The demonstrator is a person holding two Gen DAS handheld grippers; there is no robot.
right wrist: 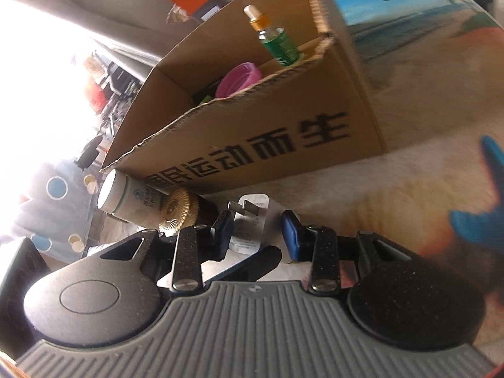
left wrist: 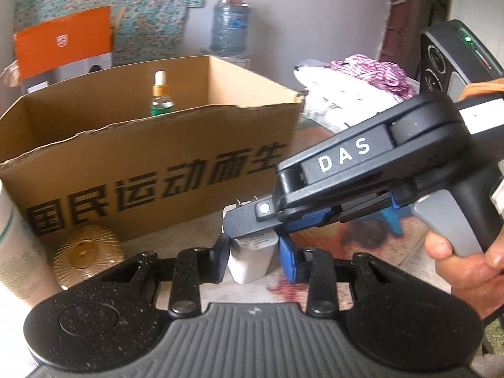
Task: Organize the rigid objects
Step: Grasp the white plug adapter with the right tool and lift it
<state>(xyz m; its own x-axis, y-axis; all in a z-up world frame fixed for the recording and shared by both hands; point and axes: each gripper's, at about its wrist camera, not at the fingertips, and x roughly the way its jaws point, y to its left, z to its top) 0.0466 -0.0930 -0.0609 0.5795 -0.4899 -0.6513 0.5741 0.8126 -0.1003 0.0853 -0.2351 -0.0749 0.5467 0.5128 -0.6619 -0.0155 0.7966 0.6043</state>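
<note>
Task partly done. The box [right wrist: 252, 132] already holds a dropper bottle [right wrist: 277, 41], a pink lid [right wrist: 241, 78] and some darker items; still outside, on the surface [right wrist: 409, 189] before the box wall, are the charger [left wrist: 252, 258], a gold lid [left wrist: 86, 253] and a white tube [right wrist: 132, 198]. The left tool [left wrist: 253, 260] grips the charger body. The right tool [right wrist: 258, 230] also straddles the charger, its jaws just beside it; whether they press cannot be told. Obstacles, judged: the two tools crowd each other, and the box wall must be cleared.
</note>
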